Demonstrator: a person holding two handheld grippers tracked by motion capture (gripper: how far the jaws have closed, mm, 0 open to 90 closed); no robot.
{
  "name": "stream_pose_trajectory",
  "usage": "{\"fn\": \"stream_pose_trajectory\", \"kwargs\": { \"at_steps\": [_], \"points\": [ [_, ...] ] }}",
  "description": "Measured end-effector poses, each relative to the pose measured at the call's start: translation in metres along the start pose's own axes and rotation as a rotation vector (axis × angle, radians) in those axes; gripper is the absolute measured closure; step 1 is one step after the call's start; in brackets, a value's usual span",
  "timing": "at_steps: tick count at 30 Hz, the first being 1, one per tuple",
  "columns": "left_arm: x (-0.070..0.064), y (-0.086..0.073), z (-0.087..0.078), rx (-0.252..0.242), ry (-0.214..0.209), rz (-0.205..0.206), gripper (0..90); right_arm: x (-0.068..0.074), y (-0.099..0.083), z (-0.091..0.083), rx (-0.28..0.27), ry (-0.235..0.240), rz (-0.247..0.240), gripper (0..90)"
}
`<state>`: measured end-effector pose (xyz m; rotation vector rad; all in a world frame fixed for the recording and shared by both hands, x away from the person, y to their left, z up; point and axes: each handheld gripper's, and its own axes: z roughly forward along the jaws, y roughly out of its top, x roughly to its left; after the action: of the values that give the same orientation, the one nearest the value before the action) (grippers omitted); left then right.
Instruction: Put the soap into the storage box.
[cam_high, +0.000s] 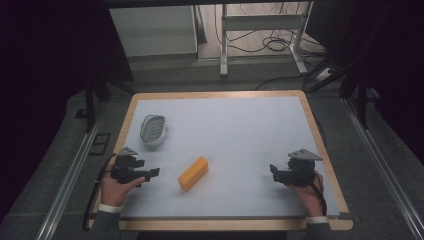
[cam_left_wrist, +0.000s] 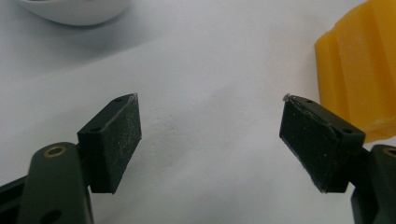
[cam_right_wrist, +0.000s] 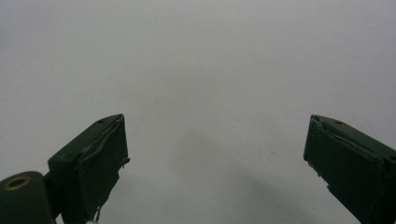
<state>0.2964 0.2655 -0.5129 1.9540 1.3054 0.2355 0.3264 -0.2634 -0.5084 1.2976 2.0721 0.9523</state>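
Approach step: both grippers, left (cam_high: 150, 173) and right (cam_high: 274, 170), gape empty; the left must next reach its 3 o'clock to pinch the soap (cam_high: 193, 173).

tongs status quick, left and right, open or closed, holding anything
left tongs: open, empty, yellow block just beyond one jaw
right tongs: open, empty, above the bare table

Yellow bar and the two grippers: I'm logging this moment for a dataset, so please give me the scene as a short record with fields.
surface: pale mat on a wood-edged table
yellow bar: lies flat near the mat's middle, untouched
soap dish: white, oval, far left, apart from the bar
left gripper: open, empty, jaws pointing toward the bar, which is close by its right jaw in the left gripper view
right gripper: open, empty, over bare mat
contact: none
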Motion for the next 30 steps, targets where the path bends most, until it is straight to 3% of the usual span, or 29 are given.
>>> {"fn": "stream_pose_trajectory", "kwargs": {
  "at_steps": [3,4,5,7,8,13,18,25,26,30],
  "points": [
    [-0.001,0.001,-0.003,-0.005,0.003,0.011,21.2,-0.002,-0.001,-0.002,-0.007,0.002,0.010,6.3],
    [-0.001,0.001,-0.004,-0.004,0.011,0.015,21.2,-0.003,-0.001,-0.004,-0.017,0.025,0.032,6.3],
    [-0.001,0.001,-0.004,-0.003,0.014,0.017,21.2,-0.005,0.000,-0.009,-0.045,0.077,0.080,7.2],
    [-0.001,0.001,-0.005,0.000,0.024,0.019,21.2,-0.005,0.002,-0.011,-0.051,0.072,0.081,7.2],
    [-0.001,0.001,-0.007,-0.012,0.027,0.023,21.8,-0.004,0.002,-0.012,-0.050,0.050,0.059,7.3],
    [-0.001,0.000,-0.010,-0.011,0.033,0.029,21.7,-0.005,0.000,-0.009,-0.041,0.045,0.050,7.3],
    [-0.005,0.000,-0.016,-0.039,0.049,0.028,22.5,-0.003,-0.003,-0.009,-0.026,0.046,-0.006,8.4],
    [-0.011,0.003,-0.022,-0.033,0.058,0.047,22.1,-0.003,-0.003,-0.009,-0.028,0.040,-0.017,8.4],
    [-0.015,0.004,-0.024,-0.034,0.057,0.058,21.7,-0.002,-0.002,-0.009,-0.022,0.007,-0.013,8.3],
    [-0.018,0.005,-0.024,-0.030,0.062,0.064,21.2,-0.006,-0.004,-0.009,-0.017,0.001,-0.003,8.3]
  ]
}}
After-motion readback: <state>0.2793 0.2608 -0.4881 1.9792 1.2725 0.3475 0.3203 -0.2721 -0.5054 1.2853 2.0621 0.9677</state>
